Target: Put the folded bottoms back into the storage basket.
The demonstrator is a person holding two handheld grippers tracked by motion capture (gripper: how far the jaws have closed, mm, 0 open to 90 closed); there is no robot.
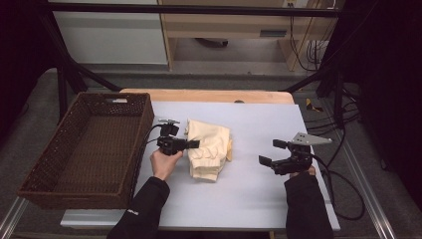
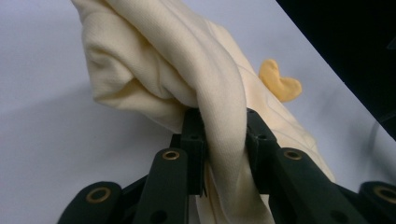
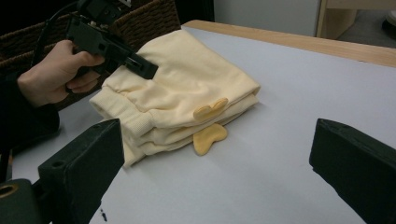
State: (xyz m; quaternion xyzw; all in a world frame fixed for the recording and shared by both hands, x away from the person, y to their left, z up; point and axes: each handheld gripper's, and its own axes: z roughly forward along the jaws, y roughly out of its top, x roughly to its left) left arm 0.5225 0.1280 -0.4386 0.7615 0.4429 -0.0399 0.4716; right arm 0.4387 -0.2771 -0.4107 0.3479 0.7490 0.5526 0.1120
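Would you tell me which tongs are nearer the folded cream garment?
Left. The left tongs are clamped on a fold of the folded cream garment; the right tongs stand open, apart from it on its far side.

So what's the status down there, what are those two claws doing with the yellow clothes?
Left claw shut on folded cream garment. Right claw open, off to the side, holding nothing. Wicker basket waits beside the garment; nothing in the way.
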